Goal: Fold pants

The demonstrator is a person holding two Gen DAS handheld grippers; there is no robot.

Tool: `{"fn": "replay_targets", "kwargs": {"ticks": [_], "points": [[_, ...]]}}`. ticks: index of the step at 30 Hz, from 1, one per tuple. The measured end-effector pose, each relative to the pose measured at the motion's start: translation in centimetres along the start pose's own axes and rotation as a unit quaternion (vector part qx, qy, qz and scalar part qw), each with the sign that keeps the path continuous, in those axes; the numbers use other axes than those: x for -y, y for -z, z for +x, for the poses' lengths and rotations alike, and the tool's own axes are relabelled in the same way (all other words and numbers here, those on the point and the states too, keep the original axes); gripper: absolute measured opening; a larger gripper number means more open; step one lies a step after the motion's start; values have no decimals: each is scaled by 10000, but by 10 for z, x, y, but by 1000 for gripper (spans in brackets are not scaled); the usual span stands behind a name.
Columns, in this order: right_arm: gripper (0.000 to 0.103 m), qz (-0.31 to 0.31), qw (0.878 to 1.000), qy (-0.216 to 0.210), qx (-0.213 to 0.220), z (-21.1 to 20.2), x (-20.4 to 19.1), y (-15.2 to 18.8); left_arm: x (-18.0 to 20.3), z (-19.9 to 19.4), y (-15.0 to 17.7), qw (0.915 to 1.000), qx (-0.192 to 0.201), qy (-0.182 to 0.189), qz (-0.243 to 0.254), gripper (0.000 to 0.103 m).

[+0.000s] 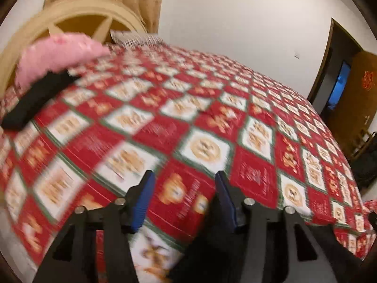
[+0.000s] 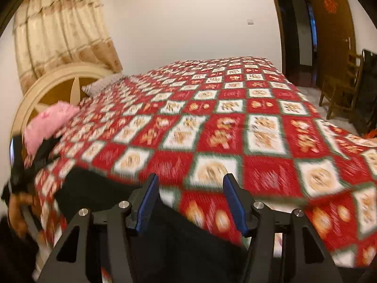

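Black pants [image 2: 179, 231] lie on the red patterned bedspread [image 2: 235, 127], below and between the fingers of my right gripper [image 2: 190, 200], which is open and holds nothing. A dark patch, likely the pants [image 1: 202, 254], shows under my left gripper [image 1: 185, 198], which is open and empty above the bedspread [image 1: 188, 108]. A folded black garment [image 1: 35, 101] lies at the far left next to a pink pillow [image 1: 56, 54]. Both views are motion-blurred.
A cream curved headboard [image 1: 77, 18] and beige curtain [image 2: 61, 35] stand at the left. A grey striped pillow [image 2: 103, 85] lies by the headboard. A wooden door [image 2: 329, 23] and a wooden chair [image 2: 341, 87] are at the right. The left gripper [image 2: 26, 165] shows at the right view's left edge.
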State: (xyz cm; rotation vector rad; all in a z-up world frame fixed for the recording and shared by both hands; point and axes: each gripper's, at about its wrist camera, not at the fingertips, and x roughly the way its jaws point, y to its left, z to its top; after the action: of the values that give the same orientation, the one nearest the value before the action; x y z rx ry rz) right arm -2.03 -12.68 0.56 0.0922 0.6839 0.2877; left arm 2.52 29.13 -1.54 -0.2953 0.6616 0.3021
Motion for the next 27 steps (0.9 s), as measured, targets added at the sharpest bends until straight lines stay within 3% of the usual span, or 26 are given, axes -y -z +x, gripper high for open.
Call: {"fn": "replay_targets", "kwargs": {"ticks": [3, 7, 10, 12, 15, 18, 19, 23, 26, 27], "points": [[58, -131, 9996, -26, -236, -16, -5, 36, 14, -16, 5, 9987, -12, 300, 406, 56], [58, -564, 9967, -119, -574, -20, -18, 81, 60, -16, 41, 9887, -338, 756, 1250, 56], [58, -455, 9917, -246, -1174, -7, -11, 110, 79, -4, 64, 9827, -553, 644, 1644, 56], [58, -567, 9927, -306, -1021, -19, -10, 121, 80, 2, 72, 9805, -576, 531, 1800, 56], [58, -766, 9902, -304, -1124, -28, -10, 130, 74, 17, 74, 9728, -399, 137, 2276, 58], [58, -571, 9913, -364, -1127, -38, -7, 128, 59, 30, 54, 9717, -508, 314, 2287, 69], [58, -419, 9925, -400, -1079, -45, -4, 126, 55, 36, 46, 9734, -612, 317, 2187, 77], [58, 584, 9978, -305, -75, -108, 33, 110, 53, 43, 30, 9752, -903, 450, 1968, 78], [58, 1538, 9843, 590, 631, -166, 86, 116, 68, 22, 27, 9765, -553, 179, 2074, 77], [58, 1998, 9720, 935, 816, -187, 110, 124, 74, 14, 26, 9772, -426, 161, 2075, 77]]}}
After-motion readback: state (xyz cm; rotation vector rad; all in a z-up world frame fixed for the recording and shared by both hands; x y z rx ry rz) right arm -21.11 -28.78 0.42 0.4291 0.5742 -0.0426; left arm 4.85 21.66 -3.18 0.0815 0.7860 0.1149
